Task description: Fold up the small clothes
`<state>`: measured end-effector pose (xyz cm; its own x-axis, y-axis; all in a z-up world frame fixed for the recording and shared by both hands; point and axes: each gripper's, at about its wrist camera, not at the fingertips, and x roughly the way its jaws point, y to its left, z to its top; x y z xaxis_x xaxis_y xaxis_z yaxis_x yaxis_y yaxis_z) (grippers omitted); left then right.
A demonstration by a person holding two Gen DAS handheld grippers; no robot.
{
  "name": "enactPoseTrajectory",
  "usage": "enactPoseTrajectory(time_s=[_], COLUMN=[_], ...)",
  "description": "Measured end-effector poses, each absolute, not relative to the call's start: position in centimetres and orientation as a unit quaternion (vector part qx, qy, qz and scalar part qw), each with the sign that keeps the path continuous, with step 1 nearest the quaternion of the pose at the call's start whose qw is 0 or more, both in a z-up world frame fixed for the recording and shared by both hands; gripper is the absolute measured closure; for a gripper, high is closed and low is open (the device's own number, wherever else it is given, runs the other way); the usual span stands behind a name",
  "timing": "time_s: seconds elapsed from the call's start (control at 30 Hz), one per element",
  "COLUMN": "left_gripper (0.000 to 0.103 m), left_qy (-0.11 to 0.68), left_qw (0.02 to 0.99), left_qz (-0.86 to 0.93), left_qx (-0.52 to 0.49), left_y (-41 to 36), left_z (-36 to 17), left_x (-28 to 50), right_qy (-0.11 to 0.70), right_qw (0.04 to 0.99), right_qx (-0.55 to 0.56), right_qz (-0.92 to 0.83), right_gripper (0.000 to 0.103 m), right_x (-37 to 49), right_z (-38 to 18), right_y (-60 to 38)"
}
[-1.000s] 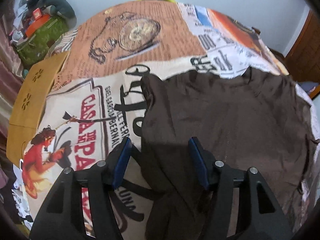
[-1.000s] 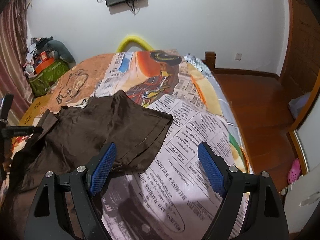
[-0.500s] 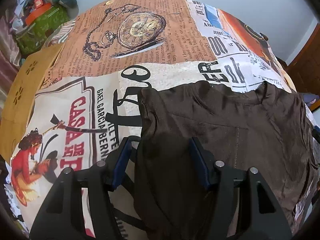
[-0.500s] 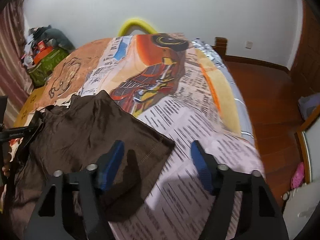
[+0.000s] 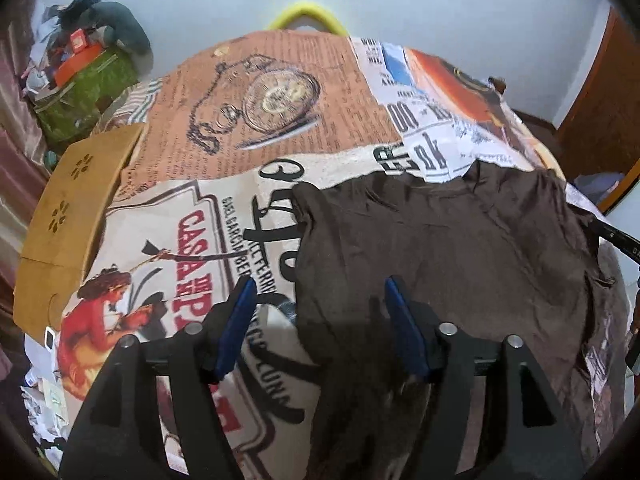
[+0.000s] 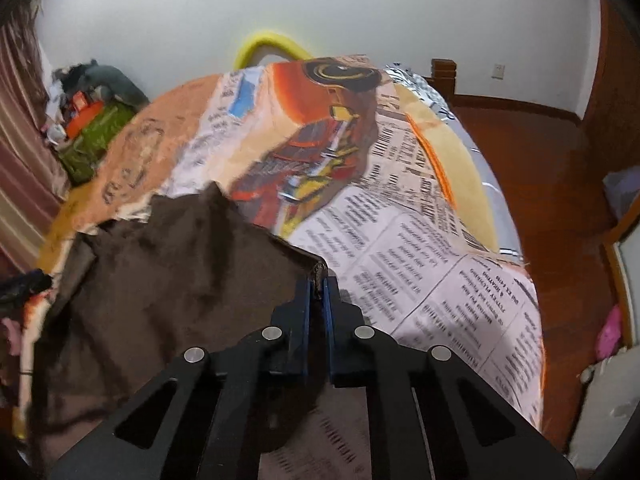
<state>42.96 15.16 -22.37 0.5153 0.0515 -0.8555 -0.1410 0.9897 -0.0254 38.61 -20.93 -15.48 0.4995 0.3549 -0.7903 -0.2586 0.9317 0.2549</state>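
Blue-padded fingers (image 6: 306, 312) of the right gripper (image 6: 319, 280) are pressed together on a corner of the brown shirt (image 6: 172, 280), pinching a small bunch of its hem between the pads. From that corner the cloth runs away to the left, rumpled, over the printed bedspread (image 6: 420, 248). Its far tip pokes up near the red car print.

Over on the left gripper (image 5: 318, 300), the fingers stand well apart with nothing between the pads. They hover above the near left edge of the brown shirt (image 5: 440, 260): the right finger is over the cloth, the left one over bare bedspread (image 5: 192, 232) beside the shirt's edge. Seen from this side, the shirt lies spread across the right half of the bed, its collar toward the far side.

A yellow box (image 5: 76, 200) sits at the left edge of the bed, a green bag (image 5: 84, 96) piled with clutter stands against the far wall, and a yellow hoop (image 5: 306, 16) shows beyond the bed.
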Motion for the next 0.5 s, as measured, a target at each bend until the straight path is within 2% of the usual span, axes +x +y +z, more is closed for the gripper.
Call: enactPoseTrajectory(time_s=[0.17,0.5], left_gripper=[0.028,0.028], left_qy=[0.472,0.476], left_qw=[0.878,0.876], left_qz=[0.079,0.074], left_qx=[-0.015,-0.040], left_y=[16.2,19.0], left_z=[-21.7,-23.0], left_x=[41.2,38.0], right_qy=[0.449,0.444], right_qw=[0.869,0.862], right_qx=[0.038,0.026], right_qz=[0.204,0.245], right_gripper=[0.098,0.098], right_x=[36.9,36.3], right_z=[-12.4,-10.5], right_y=[-18.6,-11.6])
